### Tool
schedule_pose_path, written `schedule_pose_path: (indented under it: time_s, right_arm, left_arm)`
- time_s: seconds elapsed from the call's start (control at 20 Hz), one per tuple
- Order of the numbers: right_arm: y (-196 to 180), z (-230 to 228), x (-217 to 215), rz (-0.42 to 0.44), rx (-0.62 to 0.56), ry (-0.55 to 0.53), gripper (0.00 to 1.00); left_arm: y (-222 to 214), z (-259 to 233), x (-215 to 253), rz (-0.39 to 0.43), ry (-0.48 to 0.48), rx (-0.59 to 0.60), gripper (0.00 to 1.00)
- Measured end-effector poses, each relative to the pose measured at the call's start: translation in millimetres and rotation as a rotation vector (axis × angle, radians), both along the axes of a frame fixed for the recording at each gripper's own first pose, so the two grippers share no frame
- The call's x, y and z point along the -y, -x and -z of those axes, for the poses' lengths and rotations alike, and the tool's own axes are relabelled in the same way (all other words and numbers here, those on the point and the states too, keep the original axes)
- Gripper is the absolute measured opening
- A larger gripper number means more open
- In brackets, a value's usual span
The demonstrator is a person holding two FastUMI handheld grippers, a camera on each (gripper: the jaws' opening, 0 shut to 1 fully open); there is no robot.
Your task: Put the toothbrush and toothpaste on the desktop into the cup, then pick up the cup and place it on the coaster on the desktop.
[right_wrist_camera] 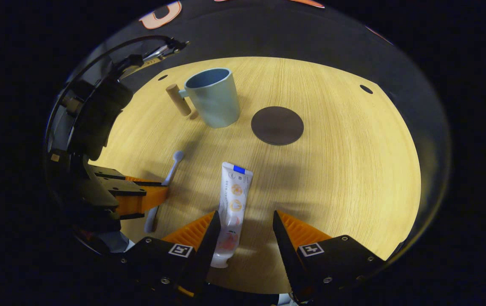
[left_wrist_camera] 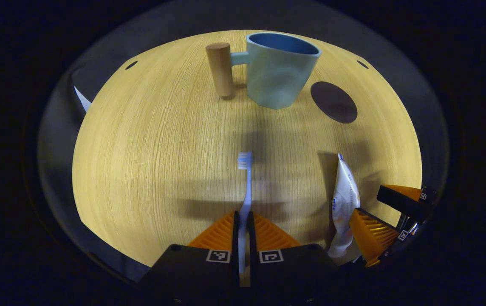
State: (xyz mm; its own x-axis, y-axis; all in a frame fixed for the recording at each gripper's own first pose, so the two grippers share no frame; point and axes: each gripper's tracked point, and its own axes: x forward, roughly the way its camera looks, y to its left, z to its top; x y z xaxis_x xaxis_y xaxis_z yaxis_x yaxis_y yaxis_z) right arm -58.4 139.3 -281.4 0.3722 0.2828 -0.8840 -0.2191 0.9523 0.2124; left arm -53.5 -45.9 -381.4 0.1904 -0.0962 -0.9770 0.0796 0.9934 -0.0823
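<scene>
Left gripper (left_wrist_camera: 243,221) jaws clamp slim blue toothbrush (left_wrist_camera: 246,187); right gripper (right_wrist_camera: 243,225) jaws wide astride white toothpaste tube (right_wrist_camera: 232,199). Pale wood-grain desktop (right_wrist_camera: 345,178) carries light-blue cup (right_wrist_camera: 213,97), dark round coaster (right_wrist_camera: 277,125).

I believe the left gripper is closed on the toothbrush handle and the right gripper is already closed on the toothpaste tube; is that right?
Not quite. The left gripper is closed on the toothbrush, but the right gripper is open: in the right gripper view its fingers stand apart on either side of the toothpaste tube, which lies on the desktop.
</scene>
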Motion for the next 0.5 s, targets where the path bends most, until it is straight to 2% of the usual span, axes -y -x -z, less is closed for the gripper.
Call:
schedule_pose_path:
  time_s: [0.2, 0.5]
  right_arm:
    - [-0.6, 12.9, -6.8, 0.010, -0.024, -0.011, 0.67]
    - [-2.4, 19.2, -16.3, 0.024, -0.067, -0.024, 0.49]
  left_arm:
    - [-8.5, -2.2, 4.7, 0.003, 0.059, 0.005, 0.08]
    - [-59.5, -7.3, 7.3, -0.003, 0.109, 0.068, 0.07]
